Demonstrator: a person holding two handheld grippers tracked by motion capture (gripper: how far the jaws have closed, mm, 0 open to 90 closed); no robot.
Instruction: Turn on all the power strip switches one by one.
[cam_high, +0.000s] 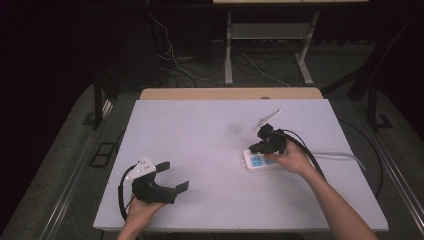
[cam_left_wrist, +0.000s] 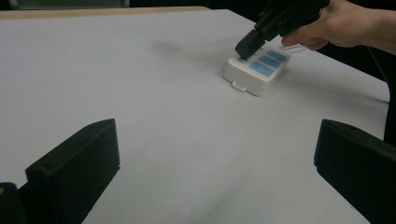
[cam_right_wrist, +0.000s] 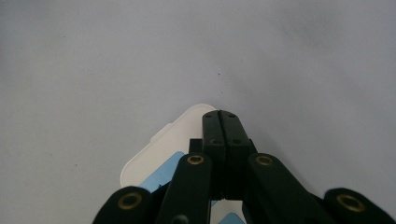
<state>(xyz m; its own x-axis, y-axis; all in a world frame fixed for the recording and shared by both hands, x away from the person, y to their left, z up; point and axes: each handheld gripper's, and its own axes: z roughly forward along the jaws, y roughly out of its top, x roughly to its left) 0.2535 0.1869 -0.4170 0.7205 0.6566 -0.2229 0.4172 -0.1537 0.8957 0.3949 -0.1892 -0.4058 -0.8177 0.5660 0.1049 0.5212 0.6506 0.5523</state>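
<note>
Broadly, the desk (cam_high: 200, 130) spreads pale and bare beneath both grippers, its white sheet reaching past them on every side, with a strip of wooden edge at the far end. On it, directly under the right gripper (cam_high: 261, 147), lies the white power strip (cam_high: 255, 162), a flat block with blue socket faces on top and a white cable running off behind the gripper, past the person's hand. In the left gripper view the power strip (cam_left_wrist: 254, 70) sits well ahead of that gripper and to its right, with a small white tab at the near end. The right gripper tilts down from the right hand (cam_high: 292, 159), and its jaws are pressed together into a single black tip that rests on the top face of the power strip at the end nearest the left gripper; in the right gripper view the closed tip (cam_right_wrist: 221, 122) covers the strip's rounded white corner (cam_right_wrist: 154, 156), with blue socket faces showing on either side below it. Whether the tip presses a switch or merely touches the surface cannot be told. The left gripper (cam_high: 172, 176) is held low above the desk in the left hand (cam_high: 141, 210), well apart from the strip, its jaws spread wide with nothing between them but bare desk (cam_left_wrist: 187, 154).
</note>
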